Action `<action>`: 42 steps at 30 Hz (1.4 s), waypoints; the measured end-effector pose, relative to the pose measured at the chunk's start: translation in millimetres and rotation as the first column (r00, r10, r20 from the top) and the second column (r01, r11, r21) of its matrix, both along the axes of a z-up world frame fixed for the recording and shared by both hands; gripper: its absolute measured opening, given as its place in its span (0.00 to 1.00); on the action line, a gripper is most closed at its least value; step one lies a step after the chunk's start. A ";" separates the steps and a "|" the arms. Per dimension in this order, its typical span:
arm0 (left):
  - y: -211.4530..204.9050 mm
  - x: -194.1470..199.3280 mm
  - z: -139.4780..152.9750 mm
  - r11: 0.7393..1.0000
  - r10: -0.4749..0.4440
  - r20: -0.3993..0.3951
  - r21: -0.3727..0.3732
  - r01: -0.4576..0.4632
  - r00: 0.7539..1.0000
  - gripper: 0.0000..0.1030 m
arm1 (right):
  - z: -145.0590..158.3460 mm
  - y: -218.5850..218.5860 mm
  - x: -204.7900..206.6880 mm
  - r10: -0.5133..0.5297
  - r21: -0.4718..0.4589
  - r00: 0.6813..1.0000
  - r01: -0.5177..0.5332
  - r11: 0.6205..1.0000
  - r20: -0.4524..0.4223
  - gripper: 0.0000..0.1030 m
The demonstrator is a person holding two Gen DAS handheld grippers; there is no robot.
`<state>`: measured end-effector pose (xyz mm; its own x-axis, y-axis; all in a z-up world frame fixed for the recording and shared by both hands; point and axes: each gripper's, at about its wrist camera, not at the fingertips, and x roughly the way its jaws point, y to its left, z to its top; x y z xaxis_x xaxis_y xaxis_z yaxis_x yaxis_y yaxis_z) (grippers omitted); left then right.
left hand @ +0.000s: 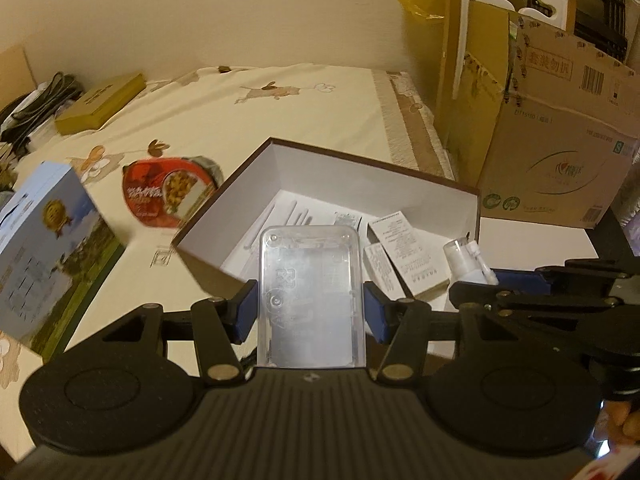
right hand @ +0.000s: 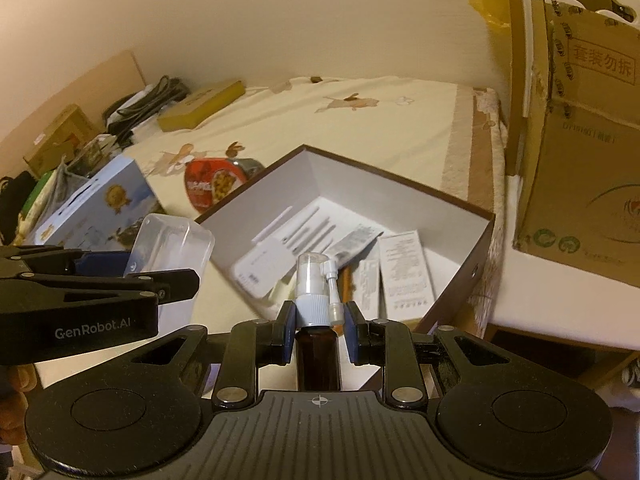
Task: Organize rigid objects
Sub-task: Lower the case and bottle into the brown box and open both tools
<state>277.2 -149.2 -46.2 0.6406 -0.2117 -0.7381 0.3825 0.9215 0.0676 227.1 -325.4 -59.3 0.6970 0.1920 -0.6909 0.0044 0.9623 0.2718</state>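
Spray bottle, nozzle-end forward, upright

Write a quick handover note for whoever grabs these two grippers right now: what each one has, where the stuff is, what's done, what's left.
Left gripper: shut on the clear plastic case, held above the near edge of the open box.
Right gripper: shut on the brown spray bottle, also near the box's front edge.
Done: white cartons and papers already lie in the box.
Left: set both held items in the box; the red tin and blue carton likely follow from the cloth.
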 end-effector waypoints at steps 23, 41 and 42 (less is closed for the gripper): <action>-32.3 82.6 -59.9 1.000 -0.011 -0.121 -0.027 0.007 0.993 0.50 | -52.9 -21.1 65.1 -0.050 0.011 0.994 0.052 0.999 -0.094 0.21; -30.5 101.0 -87.3 0.999 0.002 -0.183 -0.044 -0.010 0.983 0.50 | -74.9 -16.4 71.7 -0.052 0.031 0.988 0.057 0.998 -0.146 0.21; -29.3 101.5 -86.3 0.999 0.004 -0.179 -0.043 -0.012 0.984 0.50 | -75.2 -15.6 71.8 -0.050 0.032 0.988 0.056 0.998 -0.147 0.21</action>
